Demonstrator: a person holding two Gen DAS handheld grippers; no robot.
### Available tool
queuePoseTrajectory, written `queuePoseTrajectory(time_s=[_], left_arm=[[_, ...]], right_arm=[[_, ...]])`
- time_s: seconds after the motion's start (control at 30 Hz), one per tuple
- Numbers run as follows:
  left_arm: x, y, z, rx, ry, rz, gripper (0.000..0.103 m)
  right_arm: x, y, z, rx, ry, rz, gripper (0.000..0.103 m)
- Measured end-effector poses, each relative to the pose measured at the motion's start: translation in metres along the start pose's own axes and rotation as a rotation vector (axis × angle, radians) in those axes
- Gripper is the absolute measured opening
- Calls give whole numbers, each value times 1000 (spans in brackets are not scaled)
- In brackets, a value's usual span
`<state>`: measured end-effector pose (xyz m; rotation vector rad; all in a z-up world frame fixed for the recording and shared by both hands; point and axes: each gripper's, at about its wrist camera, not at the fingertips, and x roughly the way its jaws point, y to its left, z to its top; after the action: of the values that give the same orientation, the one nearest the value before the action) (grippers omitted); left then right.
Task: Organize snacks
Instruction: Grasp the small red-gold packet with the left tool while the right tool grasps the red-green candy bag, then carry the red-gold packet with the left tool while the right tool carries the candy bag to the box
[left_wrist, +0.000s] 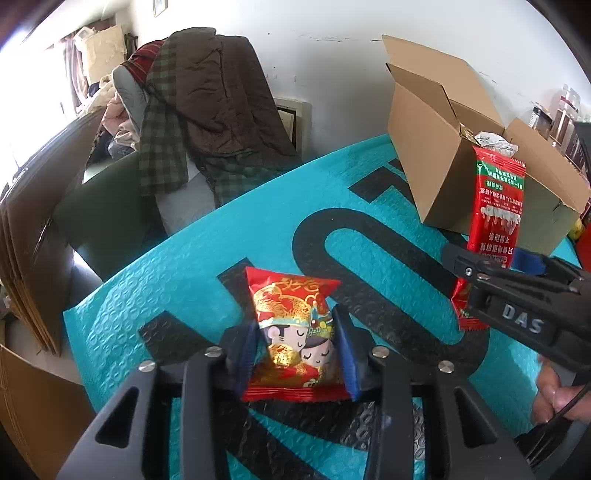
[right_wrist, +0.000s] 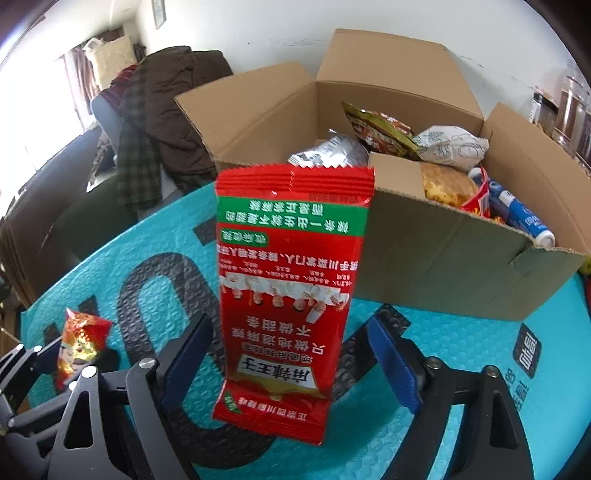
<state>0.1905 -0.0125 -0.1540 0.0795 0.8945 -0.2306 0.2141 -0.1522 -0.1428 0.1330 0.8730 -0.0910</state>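
Observation:
A small red snack packet with a cartoon couple lies on the teal mat. My left gripper is shut on it, a blue pad pressed to each side. A tall red and green packet stands upright between the fingers of my right gripper, its lower end near the mat. A narrow gap shows on each side of it, so the jaws stand open around it. The left wrist view shows the tall packet and right gripper at the right. Just behind stands an open cardboard box.
The box holds several snack bags and a blue and white tube. A chair draped with coats stands beyond the mat's far edge. Flattened cardboard leans at the left. A person's hand is at the lower right.

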Motion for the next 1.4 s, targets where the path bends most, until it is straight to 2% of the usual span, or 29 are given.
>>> queuePoseTrajectory(time_s=[0.03, 0.13, 0.5, 0.8, 1.13, 1.4], left_arm=[[1, 0, 1, 2, -2, -8, 37], [4, 2, 3, 11, -16, -27, 36], [-2, 7, 4, -48, 16, -101, 35], [-19, -2, -14, -70, 37, -158, 35], [-51, -30, -27, -14, 7, -176, 35], [-83, -58, -36, 50, -38, -222, 35]], right_arm=[[0, 1, -1, -7, 4, -4, 50], [-1, 4, -3, -29, 7, -2, 46], [-29, -3, -14, -24, 14, 48, 45], [-61, -9, -40, -7, 29, 74, 45], [-91, -23, -73, 28, 39, 89, 45], [-124, -36, -98, 44, 12, 97, 45]])
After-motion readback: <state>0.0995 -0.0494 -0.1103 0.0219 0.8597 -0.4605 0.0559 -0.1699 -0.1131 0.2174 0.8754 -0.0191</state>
